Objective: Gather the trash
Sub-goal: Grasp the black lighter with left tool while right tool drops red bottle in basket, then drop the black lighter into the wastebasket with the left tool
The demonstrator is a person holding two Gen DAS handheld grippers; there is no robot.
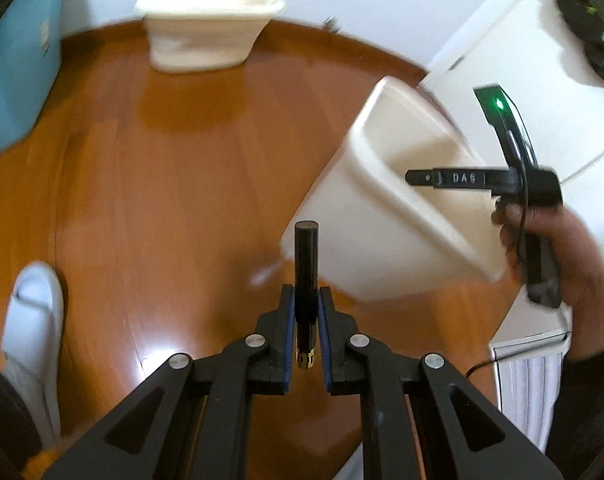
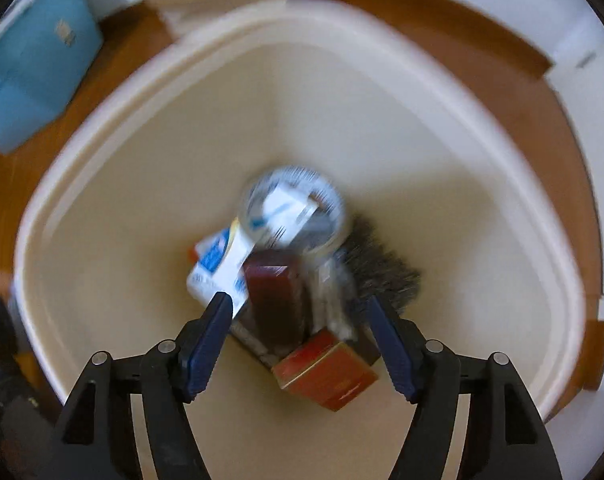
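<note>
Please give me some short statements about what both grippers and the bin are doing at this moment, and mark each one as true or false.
1. The left gripper is shut on a black tube. True.
2. The right gripper is shut on a red box. False: its jaws stand open above the trash.
3. The cream bin is empty. False: boxes and a clear round container lie inside.
4. The floor is brown wood. True.

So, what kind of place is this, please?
Probably a room at home: a polished wooden floor, a cream trash bin holding discarded boxes, and a white slipper nearby.
</note>
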